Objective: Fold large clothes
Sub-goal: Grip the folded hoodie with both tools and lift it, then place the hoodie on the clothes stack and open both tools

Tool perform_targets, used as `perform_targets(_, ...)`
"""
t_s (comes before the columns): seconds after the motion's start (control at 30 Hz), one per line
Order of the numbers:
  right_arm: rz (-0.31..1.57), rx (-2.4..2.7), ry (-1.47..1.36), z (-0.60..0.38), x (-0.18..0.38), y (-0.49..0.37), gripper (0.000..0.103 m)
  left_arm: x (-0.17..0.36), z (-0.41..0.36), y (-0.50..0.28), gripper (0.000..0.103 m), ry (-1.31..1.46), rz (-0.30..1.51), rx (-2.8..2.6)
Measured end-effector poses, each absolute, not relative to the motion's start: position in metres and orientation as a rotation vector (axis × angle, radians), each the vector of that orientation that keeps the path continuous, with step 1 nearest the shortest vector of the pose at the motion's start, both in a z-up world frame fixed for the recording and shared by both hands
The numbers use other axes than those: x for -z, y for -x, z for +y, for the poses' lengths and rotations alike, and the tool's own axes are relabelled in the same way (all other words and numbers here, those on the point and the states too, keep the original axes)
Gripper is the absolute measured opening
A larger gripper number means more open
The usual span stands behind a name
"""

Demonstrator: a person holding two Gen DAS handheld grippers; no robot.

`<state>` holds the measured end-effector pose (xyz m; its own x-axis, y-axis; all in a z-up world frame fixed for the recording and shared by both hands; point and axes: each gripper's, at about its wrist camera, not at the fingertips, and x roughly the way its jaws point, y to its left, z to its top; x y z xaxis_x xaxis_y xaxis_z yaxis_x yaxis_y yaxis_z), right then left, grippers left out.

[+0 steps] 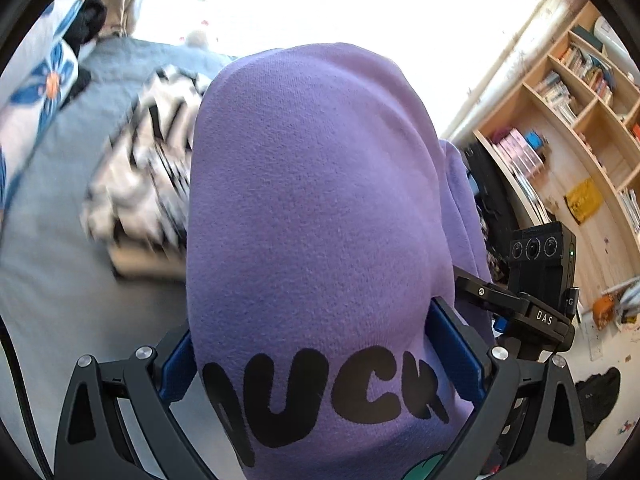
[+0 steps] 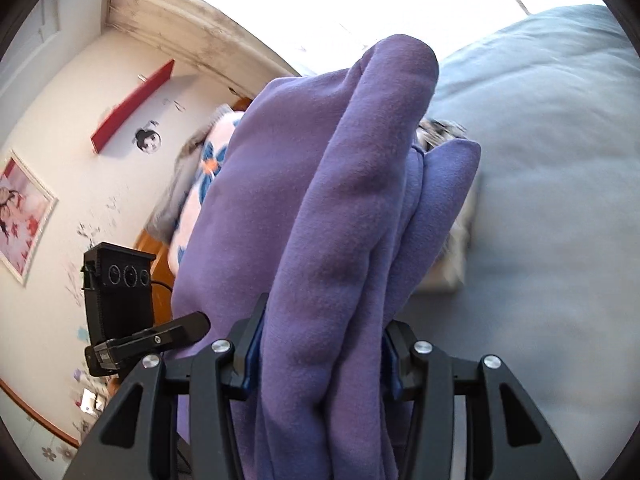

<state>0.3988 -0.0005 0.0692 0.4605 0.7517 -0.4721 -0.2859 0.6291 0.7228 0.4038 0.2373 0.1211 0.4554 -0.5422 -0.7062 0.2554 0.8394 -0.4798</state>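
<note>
A purple sweatshirt (image 1: 312,208) is gripped by both sets of tongs and is held clear of the grey bed (image 1: 52,280), bunched and draped forward over the fingers. In the left wrist view the left tongs (image 1: 320,364) are clenched on a thick wad of the fabric where black printed lettering (image 1: 328,392) shows; the right tongs (image 2: 320,356) are likewise clenched on several gathered layers, which rise ahead of them and spill down on both sides. Beyond the left tongs and to their left, a black-and-white patterned garment (image 1: 140,168) is seen lying on the bed, seemingly already folded, though blur leaves this uncertain. A flowered pillow (image 1: 36,80) lies farther off on the same side, and a wooden bookshelf (image 1: 576,120) stands to the right of the left tongs. The purple piece is judged to be at an early stage: no flat spread and no crease is visible yet, so laying out and all the folds remain to be done.
</note>
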Motion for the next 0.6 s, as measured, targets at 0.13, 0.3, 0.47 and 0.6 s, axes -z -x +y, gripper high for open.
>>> perform_targets(0.13,0.836,-0.703,-0.649,0.033,-0.057,-0.474,0.047,-0.126,0.27,-0.489,0.101,0.276,0.975,0.484)
perform_targets(0.3,0.821,-0.662,-0.72,0.059,0.0,-0.559,0.048,-0.091,0.295,-0.587,0.101,0.221,0.968,0.447)
perform_targets(0.47,0.876,-0.563,-0.681,0.065,0.078,-0.592,0.047,-0.008,0.299,-0.64,0.103,0.268,1.017,0.408)
perform_targets(0.6,0.844,-0.592,-0.668,0.058,0.078,-0.585,0.053,-0.007,0.293,-0.635,0.103,0.265,0.969,0.449)
